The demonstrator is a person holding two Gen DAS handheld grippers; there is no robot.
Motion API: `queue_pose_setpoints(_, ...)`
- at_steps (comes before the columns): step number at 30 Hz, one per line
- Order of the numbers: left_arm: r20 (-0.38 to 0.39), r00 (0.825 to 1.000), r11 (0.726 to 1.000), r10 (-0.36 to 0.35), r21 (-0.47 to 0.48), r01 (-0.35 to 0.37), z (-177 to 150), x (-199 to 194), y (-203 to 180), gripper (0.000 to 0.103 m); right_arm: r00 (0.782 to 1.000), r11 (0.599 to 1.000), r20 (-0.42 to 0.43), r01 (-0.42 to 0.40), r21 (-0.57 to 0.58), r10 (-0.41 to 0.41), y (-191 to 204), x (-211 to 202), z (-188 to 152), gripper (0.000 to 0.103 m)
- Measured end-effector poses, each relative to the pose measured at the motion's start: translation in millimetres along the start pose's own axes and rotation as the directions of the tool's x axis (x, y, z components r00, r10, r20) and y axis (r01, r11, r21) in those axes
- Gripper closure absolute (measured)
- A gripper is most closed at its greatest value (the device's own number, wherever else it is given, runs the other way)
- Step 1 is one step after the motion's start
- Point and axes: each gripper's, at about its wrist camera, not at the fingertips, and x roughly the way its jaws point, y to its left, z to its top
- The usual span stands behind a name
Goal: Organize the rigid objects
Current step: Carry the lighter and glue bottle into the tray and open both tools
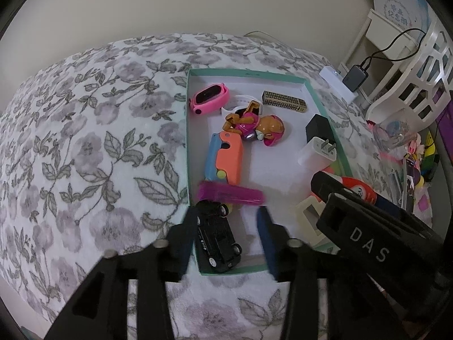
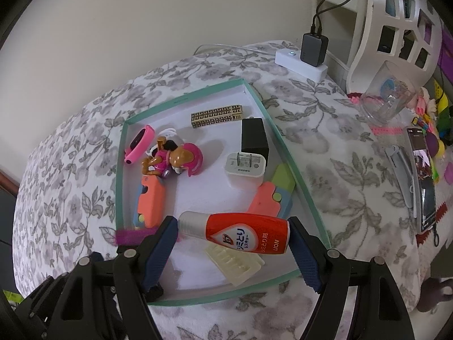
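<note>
Teal-rimmed box (image 2: 286,153) was crowded; my right gripper (image 2: 233,240) clamped the orange bottle (image 2: 249,236) over it, my left gripper (image 1: 226,232) hung loose around the black toy car (image 1: 218,240) at the near corner.

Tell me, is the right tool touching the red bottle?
Touching. The right wrist view shows the right tool holding the red bottle, one pad against each end.

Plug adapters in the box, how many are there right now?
2. A black plug adapter stands by the box's right wall; a white plug adapter lies right in front of it, prongs up. Others may be hidden.
</note>
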Motion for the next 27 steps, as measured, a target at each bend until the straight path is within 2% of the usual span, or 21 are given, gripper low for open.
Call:
queue_pose_setpoints(7,-0.003,1.0,1.0,0.015,-0.019,-0.015,1.1,0.2,3.6,0.054,1.0,1.0,-0.002,-0.003,-0.001,0.003,0.5,1.5,0.0,0.023)
queue_pose_setpoints(8,-0.004,1.0,0.999,0.024,-0.022,-0.024,1.2,0.3,4.4,0.053,1.0,1.0,-0.002,-0.003,-0.002,0.003,0.7,1.7,0.0,0.023)
queue_pose_setpoints(10,-0.006,0.999,0.998,0.048,-0.033,-0.048,2.0,0.8,7.8,0.042,1.0,1.0,-0.003,-0.003,-0.001,0.003,0.9,1.5,-0.4,0.022)
queue_pose_setpoints(14,-0.014,0.996,0.994,0.093,-0.061,-0.094,3.2,1.6,16.2,0.038,1.0,1.0,-0.01,-0.005,-0.005,0.005,2.0,3.3,-1.4,0.023)
queue_pose_setpoints(16,-0.018,0.992,0.989,0.124,-0.074,-0.125,3.6,1.7,21.0,0.033,1.0,1.0,-0.011,-0.005,-0.008,0.005,2.6,4.2,-1.8,0.023)
queue_pose_setpoints(21,-0.025,0.982,0.975,0.19,-0.117,-0.191,3.4,2.0,34.4,0.028,1.0,1.0,-0.017,-0.003,-0.025,0.002,4.3,5.5,-1.6,0.023)
queue_pose_setpoints(27,-0.097,0.965,0.941,0.245,-0.215,-0.261,-1.1,9.1,58.1,0.023,1.0,0.998,-0.019,0.0,-0.057,-0.001,7.5,8.1,-1.2,0.021)
